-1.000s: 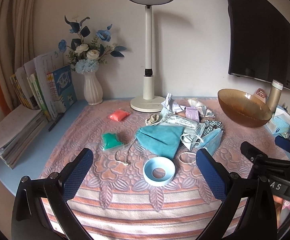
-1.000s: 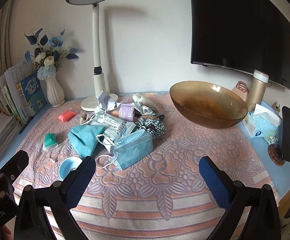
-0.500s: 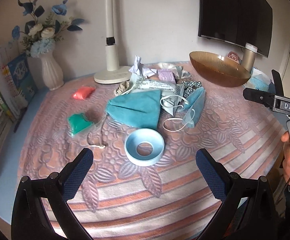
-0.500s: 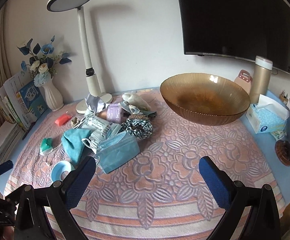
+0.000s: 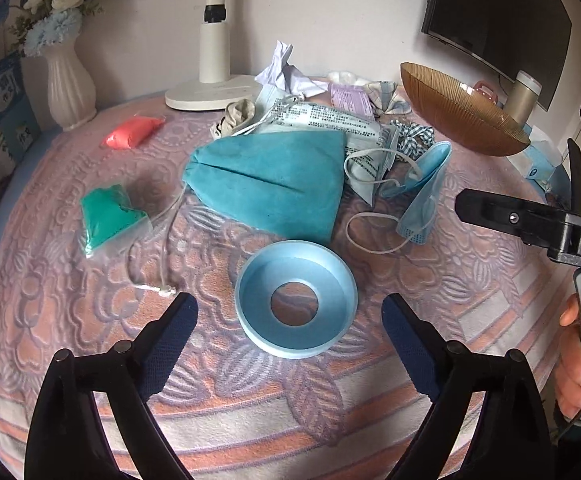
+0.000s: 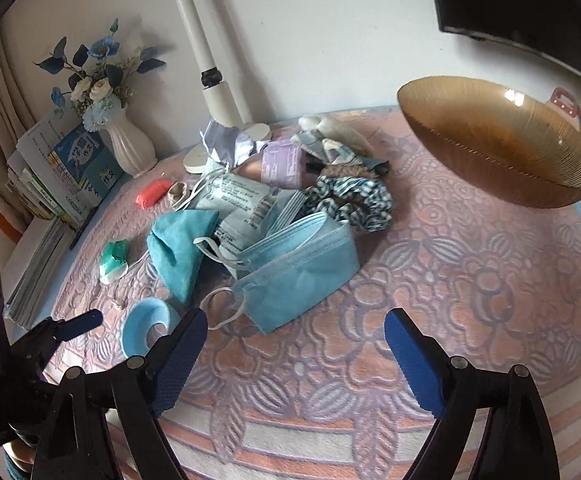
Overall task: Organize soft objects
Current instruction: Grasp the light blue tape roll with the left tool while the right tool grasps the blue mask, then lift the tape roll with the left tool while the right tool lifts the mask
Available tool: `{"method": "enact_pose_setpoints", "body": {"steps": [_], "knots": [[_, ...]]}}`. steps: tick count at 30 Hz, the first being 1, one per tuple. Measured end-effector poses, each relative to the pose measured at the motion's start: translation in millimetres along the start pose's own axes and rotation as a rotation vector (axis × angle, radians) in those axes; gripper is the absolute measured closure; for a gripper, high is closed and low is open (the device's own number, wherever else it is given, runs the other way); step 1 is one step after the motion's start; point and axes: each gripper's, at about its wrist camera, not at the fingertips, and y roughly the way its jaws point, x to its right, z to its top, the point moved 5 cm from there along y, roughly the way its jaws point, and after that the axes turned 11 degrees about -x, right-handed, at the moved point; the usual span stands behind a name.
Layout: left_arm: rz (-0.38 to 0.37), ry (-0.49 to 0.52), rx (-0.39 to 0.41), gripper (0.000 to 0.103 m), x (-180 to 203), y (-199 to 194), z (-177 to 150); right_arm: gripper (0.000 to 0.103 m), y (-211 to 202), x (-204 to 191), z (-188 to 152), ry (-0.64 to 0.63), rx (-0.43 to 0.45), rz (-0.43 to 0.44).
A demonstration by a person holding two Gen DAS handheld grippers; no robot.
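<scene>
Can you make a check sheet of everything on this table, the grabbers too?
Surface: patterned pink cloth covers the table.
Job's things: teal pouch, blue face mask, checked scrunchie, packaged mask, all piled mid-table; amber bowl empty.
Clutter: blue ring, green packet, red packet.
Grippers: left gripper and right gripper open, jaws just narrowed, holding nothing.
Cables: nothing seen.
Surroundings: lamp base, flower vase, books.

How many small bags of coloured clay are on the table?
2: the orange clay bag near the vase; the green clay bag left of the teal pouch. The pile may hide more.
</scene>
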Motion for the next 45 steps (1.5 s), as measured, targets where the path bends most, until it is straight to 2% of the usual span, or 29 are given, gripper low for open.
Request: {"method": "enact_pose_setpoints", "body": {"steps": [4,7,9,10,11,12,13,14,19,24,27,34,37,39,40,42,43,44,45], "knots": [[0.012,0.004,-0.016,0.014,2,8,3,0.013,18,-11,5,-0.007,-0.019,-0.098],[0.024,0.005,-0.029,0.015,3,12,6,0.013,30,-15,11,0.004,-0.034,-0.109],[0.028,-0.001,-0.035,0.016,3,13,8,0.013,35,-17,15,0.001,-0.027,-0.172],[0.029,-0.003,-0.035,0.019,3,14,9,0.013,37,-18,17,-0.003,-0.028,-0.195],[0.028,-0.005,-0.039,0.031,4,15,10,0.017,40,-19,18,-0.007,-0.026,-0.209],[0.026,-0.007,-0.047,0.037,3,17,11,0.022,42,-20,19,-0.013,-0.026,-0.222],[0.028,-0.012,-0.051,0.037,3,18,11,0.033,44,-20,20,-0.019,-0.027,-0.235],[0.030,-0.012,-0.048,0.037,3,19,13,0.050,46,-20,22,-0.029,-0.032,-0.246],[0.038,-0.008,-0.021,0.044,3,13,12,0.085,46,-15,20,-0.030,-0.027,-0.205],[0.017,-0.015,0.009,0.045,7,2,13,0.095,21,-1,12,0.002,0.026,-0.162],[0.006,-0.012,0.031,0.045,12,-6,14,0.096,-3,10,10,0.033,0.064,-0.131],[-0.002,0.009,0.073,0.045,26,-21,17,0.096,-49,32,12,0.074,0.156,-0.122],[-0.003,0.016,0.081,0.045,32,-24,17,0.096,-58,43,12,0.079,0.157,-0.118],[-0.006,0.019,0.078,0.045,35,-24,15,0.095,-52,49,10,0.081,0.123,-0.090],[-0.007,0.021,0.075,0.045,36,-23,14,0.092,-47,54,5,0.075,0.088,-0.073],[-0.013,0.023,0.067,0.045,37,-20,11,0.074,-36,67,-7,0.089,0.010,-0.015],[-0.016,0.022,0.063,0.045,38,-19,10,0.053,-35,74,-12,0.115,0.001,0.019],[-0.016,0.022,0.061,0.045,39,-18,8,0.038,-38,81,-17,0.150,0.015,0.052],[-0.018,0.021,0.059,0.045,39,-17,8,0.034,-41,86,-21,0.175,0.030,0.079]]}}
